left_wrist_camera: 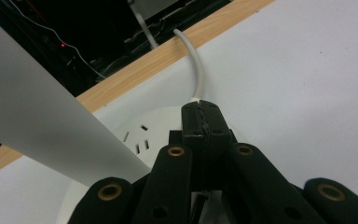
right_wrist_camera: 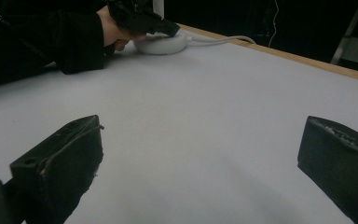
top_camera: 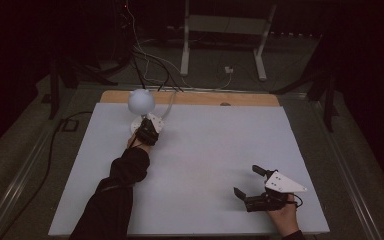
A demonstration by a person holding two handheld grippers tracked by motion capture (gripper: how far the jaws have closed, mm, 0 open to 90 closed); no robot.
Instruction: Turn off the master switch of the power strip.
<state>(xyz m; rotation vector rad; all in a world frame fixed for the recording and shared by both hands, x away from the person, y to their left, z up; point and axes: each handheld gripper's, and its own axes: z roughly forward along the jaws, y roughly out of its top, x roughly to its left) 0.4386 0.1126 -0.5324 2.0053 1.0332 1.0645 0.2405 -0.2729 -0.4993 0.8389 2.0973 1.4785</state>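
A white lamp with a round globe [top_camera: 141, 101] stands at the table's far left on a flat round base [top_camera: 138, 123]. My left gripper [top_camera: 145, 127] rests on that base, jaws shut with nothing seen between them. In the left gripper view the closed tips [left_wrist_camera: 200, 116] lie on the base [left_wrist_camera: 154, 123] beside its socket slots [left_wrist_camera: 137, 140], where the white cable [left_wrist_camera: 196, 60] leaves it. My right gripper [top_camera: 246, 180] sits low at the near right, open, over bare white tabletop [right_wrist_camera: 200, 154]. From there the left gripper [right_wrist_camera: 163, 25] shows on the base [right_wrist_camera: 161, 45].
A white sheet [top_camera: 205, 150] covers the table, with a wooden strip [top_camera: 205, 98] along the far edge. The lamp's cable [right_wrist_camera: 223, 39] runs off over that edge. A broad white part of the lamp [left_wrist_camera: 37, 112] crosses the left gripper view. Stands and cables lie on the floor behind.
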